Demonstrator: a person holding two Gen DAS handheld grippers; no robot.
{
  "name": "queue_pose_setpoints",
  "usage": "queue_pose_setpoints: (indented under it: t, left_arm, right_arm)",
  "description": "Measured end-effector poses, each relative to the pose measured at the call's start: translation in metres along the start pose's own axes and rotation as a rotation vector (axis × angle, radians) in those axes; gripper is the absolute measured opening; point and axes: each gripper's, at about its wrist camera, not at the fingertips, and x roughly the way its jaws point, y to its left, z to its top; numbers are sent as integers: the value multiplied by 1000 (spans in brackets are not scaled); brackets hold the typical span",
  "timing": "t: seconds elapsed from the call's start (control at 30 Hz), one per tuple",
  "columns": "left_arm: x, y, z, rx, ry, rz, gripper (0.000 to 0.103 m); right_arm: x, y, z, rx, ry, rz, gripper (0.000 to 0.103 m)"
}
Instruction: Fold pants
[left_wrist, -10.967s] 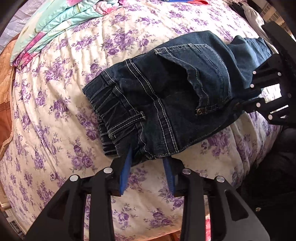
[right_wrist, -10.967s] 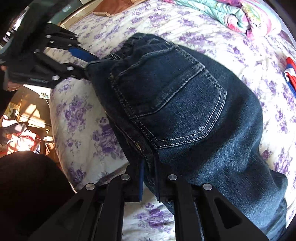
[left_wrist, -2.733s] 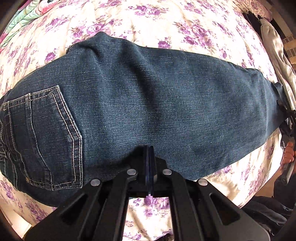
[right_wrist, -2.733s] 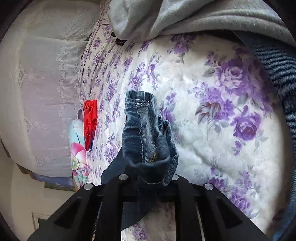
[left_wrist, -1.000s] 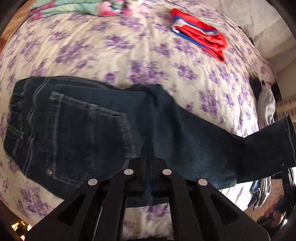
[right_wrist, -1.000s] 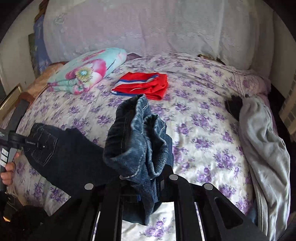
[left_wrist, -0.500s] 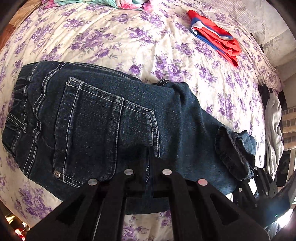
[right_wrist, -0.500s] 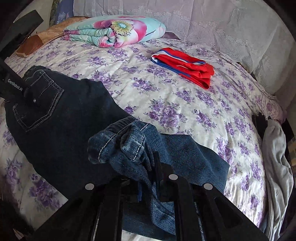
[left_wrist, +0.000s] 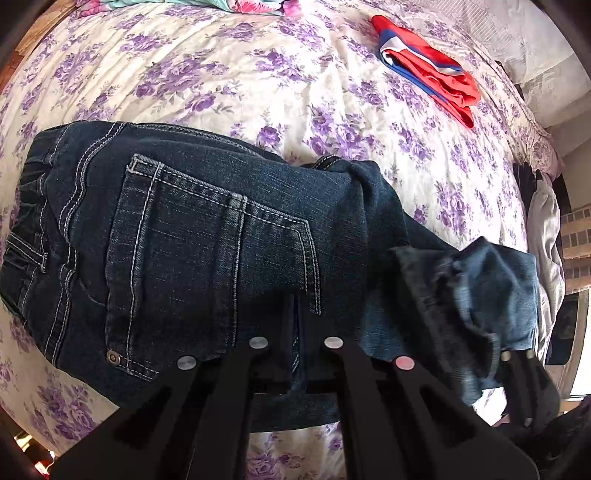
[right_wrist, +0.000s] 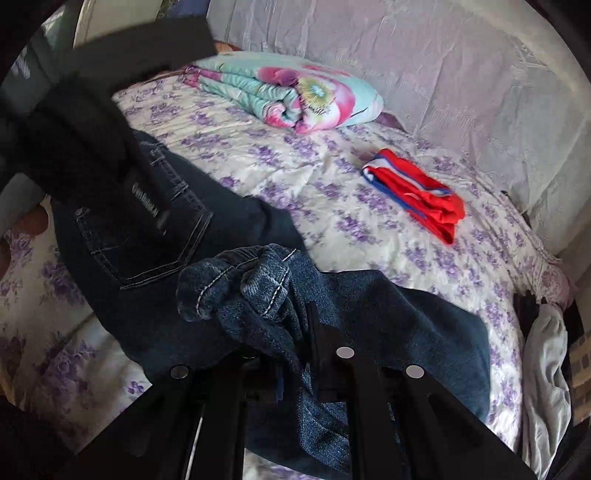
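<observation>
Dark blue denim pants (left_wrist: 207, 236) spread on a white quilted bedspread with purple flowers (left_wrist: 303, 77), seat side up with a stitched back pocket showing and the elastic waistband toward the left of the left wrist view. Left gripper (left_wrist: 295, 317) with black fingers pressed together on the near edge of the denim, just below the pocket's lower corner. Right gripper (right_wrist: 295, 354) clamped on the bunched leg hems (right_wrist: 251, 291), held above the seat so the legs double back over the rest of the garment; hem bundle blurred at the right of the left wrist view (left_wrist: 480, 291). Farther up the bed, well apart from the jeans, a folded red garment with blue and white stripes (right_wrist: 417, 194) and a rolled turquoise blanket with pink flowers (right_wrist: 295, 96). Pale grey cloth (right_wrist: 543, 373) draped at the right edge of the bed.
</observation>
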Motion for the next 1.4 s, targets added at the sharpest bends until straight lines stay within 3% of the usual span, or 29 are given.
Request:
queue_pose_setpoints:
  t: [0.1, 0.33, 0.47, 0.63, 0.83, 0.93, 0.97, 1.0, 1.07, 1.2, 1.3, 1.4]
  left_arm:
    - [1, 1, 3, 7, 6, 6, 1]
    - [3, 2, 7, 4, 14, 6, 1]
    - [-16, 0, 9, 16, -27, 40, 1]
    - [-45, -6, 22, 15, -73, -79, 1]
    - [2, -61, 32, 190, 115, -221, 1]
    - [37, -67, 32, 204, 224, -248, 1]
    - [43, -64, 32, 194, 238, -259, 1]
    - [48, -60, 32, 179, 255, -282, 1]
    - [49, -52, 33, 154, 273, -342, 1]
    - [52, -48, 36, 149, 296, -346, 1]
    - [50, -54, 33, 193, 278, -289, 1]
    - [49, -66, 28, 245, 242, -216, 1]
  right_arm:
    - [29, 6, -6, 49, 108, 70, 11]
    - [31, 18, -1, -42, 165, 63, 14]
    - [27, 12, 5, -15, 189, 103, 14]
    - [26, 17, 2, -32, 160, 86, 15]
    - [22, 33, -11, -133, 74, -2, 15]
    - [22, 36, -19, -171, 50, -27, 19]
    - [21, 37, -21, -191, 30, -44, 30]
    - [19, 38, -23, -210, 16, -98, 54]
    - [14, 35, -24, -219, -20, -149, 67]
    - [-2, 21, -27, -200, -20, -35, 67]
    - [-47, -6, -27, -178, -17, 79, 67]
    - [-96, -59, -14, -89, 9, 204, 68]
